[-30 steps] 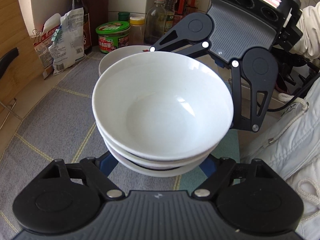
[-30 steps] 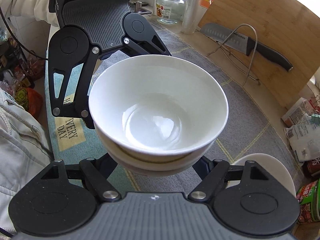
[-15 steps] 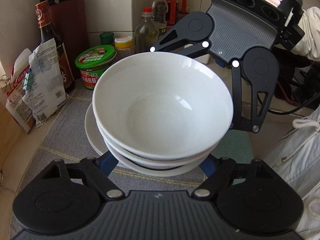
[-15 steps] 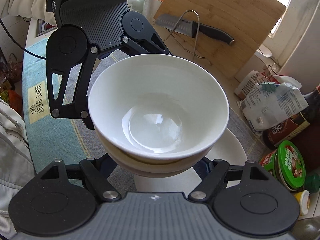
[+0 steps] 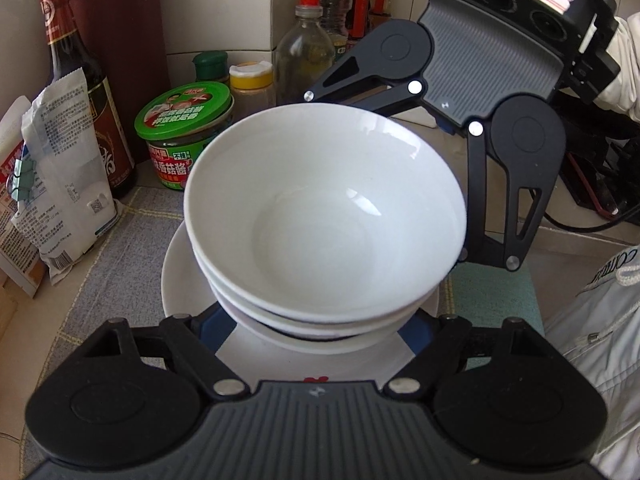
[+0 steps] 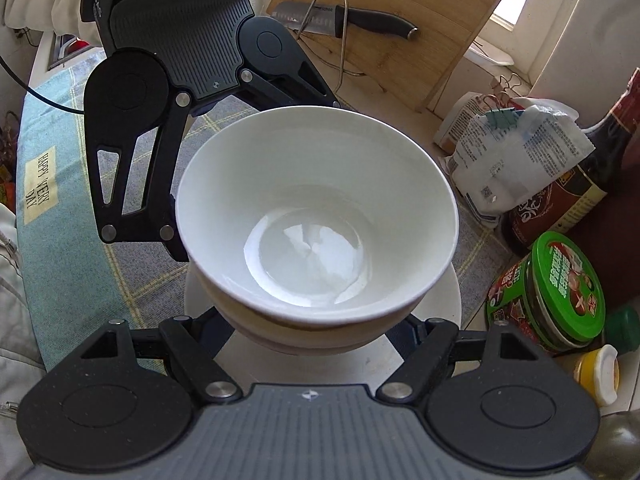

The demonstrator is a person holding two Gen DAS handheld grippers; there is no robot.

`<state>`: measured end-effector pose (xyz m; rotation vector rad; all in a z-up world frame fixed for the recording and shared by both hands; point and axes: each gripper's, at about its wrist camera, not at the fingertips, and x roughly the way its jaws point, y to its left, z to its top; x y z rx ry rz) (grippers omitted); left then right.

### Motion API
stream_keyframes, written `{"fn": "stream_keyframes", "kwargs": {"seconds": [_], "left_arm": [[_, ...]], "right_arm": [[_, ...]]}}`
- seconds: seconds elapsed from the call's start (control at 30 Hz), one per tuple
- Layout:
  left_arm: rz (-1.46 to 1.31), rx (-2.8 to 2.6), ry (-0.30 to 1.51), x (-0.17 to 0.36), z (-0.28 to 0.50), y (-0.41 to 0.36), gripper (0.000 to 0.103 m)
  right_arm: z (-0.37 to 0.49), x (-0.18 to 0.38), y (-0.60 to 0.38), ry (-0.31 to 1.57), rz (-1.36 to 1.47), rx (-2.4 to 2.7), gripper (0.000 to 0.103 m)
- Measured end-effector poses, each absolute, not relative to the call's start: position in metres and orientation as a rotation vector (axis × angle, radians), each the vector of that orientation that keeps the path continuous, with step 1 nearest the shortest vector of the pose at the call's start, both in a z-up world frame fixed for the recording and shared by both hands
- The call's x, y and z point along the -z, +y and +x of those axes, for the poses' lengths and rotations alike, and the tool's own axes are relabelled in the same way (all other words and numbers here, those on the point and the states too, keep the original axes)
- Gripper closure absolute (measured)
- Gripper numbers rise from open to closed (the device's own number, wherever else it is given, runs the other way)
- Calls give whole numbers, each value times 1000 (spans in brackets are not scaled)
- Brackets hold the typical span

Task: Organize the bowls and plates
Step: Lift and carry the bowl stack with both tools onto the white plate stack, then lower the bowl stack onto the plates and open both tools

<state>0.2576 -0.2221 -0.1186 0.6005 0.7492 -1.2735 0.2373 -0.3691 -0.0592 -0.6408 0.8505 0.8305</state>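
Holding stack of white bowls (image 5: pixel 324 216) from opposite sides: left gripper (image 5: pixel 320 332) clamped under lower bowls at 6 o'clock in left wrist view, right gripper (image 6: pixel 316 334) clamped the same way at 6 o'clock in right wrist view. Blue fingers (image 5: pixel 212 326) spread wide around stack base, pressed against bowl walls. Each gripper visible in the other's camera, at 1–2 o'clock from left wrist, 10–11 o'clock from right wrist. Stack positioned directly over white plate (image 5: pixel 180 276); can't tell whether bottom bowl touches plate or sits just above. Plate resting on grey checked mat (image 5: pixel 120 248). Green-lidded jar (image 5: pixel 184 128) at 10 o'clock of stack, just beyond plate rim. Dark sauce bottle (image 5: pixel 80 92) and white paper bag (image 5: pixel 56 176) at 9–10 o'clock. Clear bottle with red cap (image 5: pixel 306 48) at 12 o'clock. Cutting board with knife (image 6: pixel 352 20) at 12–1 o'clock in right wrist view.
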Motion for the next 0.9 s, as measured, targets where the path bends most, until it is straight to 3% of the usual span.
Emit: {"fn": "stream_keyframes", "kwargs": {"seconds": [0.9], "left_arm": [[588,1259,779,135,273,-234,18]], "right_arm": [[249,73,-379,869,-653,-817,20]]}}
